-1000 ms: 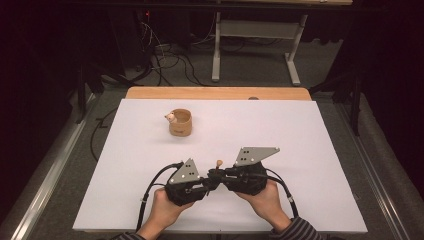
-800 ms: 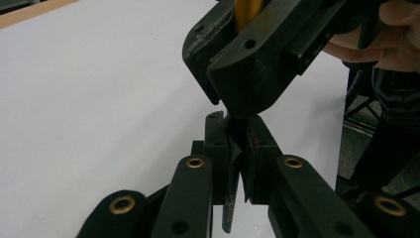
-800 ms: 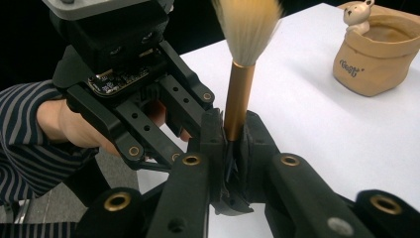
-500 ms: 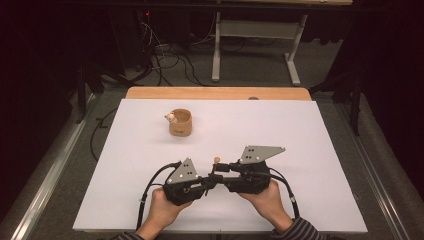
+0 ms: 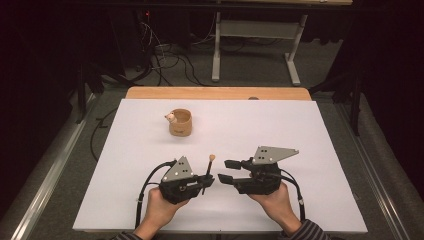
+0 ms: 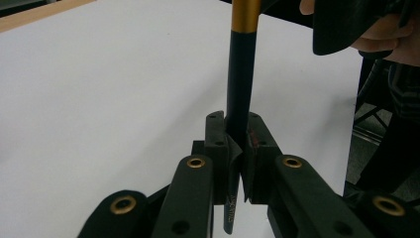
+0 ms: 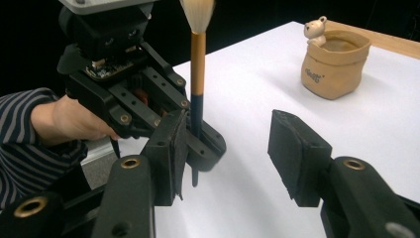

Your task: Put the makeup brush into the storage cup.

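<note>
While the left gripper (image 5: 204,181) sits low and left of centre in the high view, its jaws are pressed onto the dark lower shaft of a makeup brush (image 5: 209,168), which stands upright out of them with its pale tip pointing up the frame. Seen from the left gripper view, the brush (image 6: 239,94) rises from the middle of the picture, black below and gold-banded at the top edge, pinched between the two black pads (image 6: 221,148), with its pointed end poking out beneath them toward the bottom edge. Right of it in the high view, the right gripper (image 5: 231,171) lies just beside the left one, its jaws spread apart and holding nothing, apart from the brush. From the right gripper view, those two jaws stand wide at lower left and lower right, and between and beyond them the brush (image 7: 197,74) shows orange shaft and cream bristles at the top centre, clamped in the left gripper (image 7: 198,141). A striped sleeve (image 7: 29,148) comes in at the left edge there. A tan pouch-shaped cup with a small bear figure on its rim (image 5: 180,122) stands on the white table (image 5: 300,130) above centre in the high view, well apart from both grippers.
</note>
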Motion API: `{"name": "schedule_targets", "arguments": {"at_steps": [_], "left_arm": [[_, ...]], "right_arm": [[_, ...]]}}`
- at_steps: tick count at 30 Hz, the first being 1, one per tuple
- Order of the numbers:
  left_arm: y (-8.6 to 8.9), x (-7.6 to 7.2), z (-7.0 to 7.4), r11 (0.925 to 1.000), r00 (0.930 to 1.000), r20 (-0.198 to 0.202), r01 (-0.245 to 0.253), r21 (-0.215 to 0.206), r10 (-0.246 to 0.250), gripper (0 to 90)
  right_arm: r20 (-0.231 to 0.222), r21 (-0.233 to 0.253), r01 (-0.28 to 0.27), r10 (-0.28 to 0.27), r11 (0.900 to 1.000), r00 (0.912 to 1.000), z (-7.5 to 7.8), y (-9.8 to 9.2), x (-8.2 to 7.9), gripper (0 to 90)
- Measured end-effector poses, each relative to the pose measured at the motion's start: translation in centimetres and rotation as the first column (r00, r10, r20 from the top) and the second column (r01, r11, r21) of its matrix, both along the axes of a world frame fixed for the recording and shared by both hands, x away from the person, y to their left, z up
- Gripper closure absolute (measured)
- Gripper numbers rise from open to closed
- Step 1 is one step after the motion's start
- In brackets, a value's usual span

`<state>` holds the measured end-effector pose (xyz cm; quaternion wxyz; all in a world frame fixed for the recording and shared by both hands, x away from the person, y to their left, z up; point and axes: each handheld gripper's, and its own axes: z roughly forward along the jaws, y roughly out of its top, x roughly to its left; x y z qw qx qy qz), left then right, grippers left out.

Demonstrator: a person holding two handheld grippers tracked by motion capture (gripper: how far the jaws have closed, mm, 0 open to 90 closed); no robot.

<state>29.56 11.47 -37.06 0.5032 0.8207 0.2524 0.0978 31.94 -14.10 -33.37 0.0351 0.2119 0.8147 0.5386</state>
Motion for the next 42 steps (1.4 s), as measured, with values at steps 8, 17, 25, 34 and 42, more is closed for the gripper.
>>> {"name": "schedule_targets", "arguments": {"at_steps": [8,17,25,34,42], "left_arm": [[0.2,-0.1,0.2,1.0,1.0,-0.007,-0.006,-0.003,0.006,83.8],[0.4,-0.1,0.3,1.0,1.0,-0.004,-0.004,-0.008,0.004,83.7],[0.4,-0.1,0.3,0.9999,1.0,-0.005,-0.005,-0.009,0.005,83.7],[0.4,-0.2,0.3,0.9999,1.0,-0.003,-0.007,-0.012,0.007,83.8],[0.6,-0.3,0.5,0.9998,1.0,0.004,-0.008,-0.016,0.008,83.8]], "right_arm": [[0.004,0.013,0.025,-0.025,1.0,0.9997,-0.1,-1.2,0.0,50.8],[0.013,-0.001,0.079,-0.079,0.997,0.9968,-0.2,-2.9,0.2,48.1],[0.032,-0.017,0.154,-0.154,0.988,0.9876,-0.7,-5.1,0.4,43.1],[0.039,-0.025,0.201,-0.2,0.979,0.979,-1.4,-7.2,0.3,41.6],[0.057,-0.037,0.257,-0.255,0.966,0.9653,-2.1,-8.9,0.0,38.5]]}}
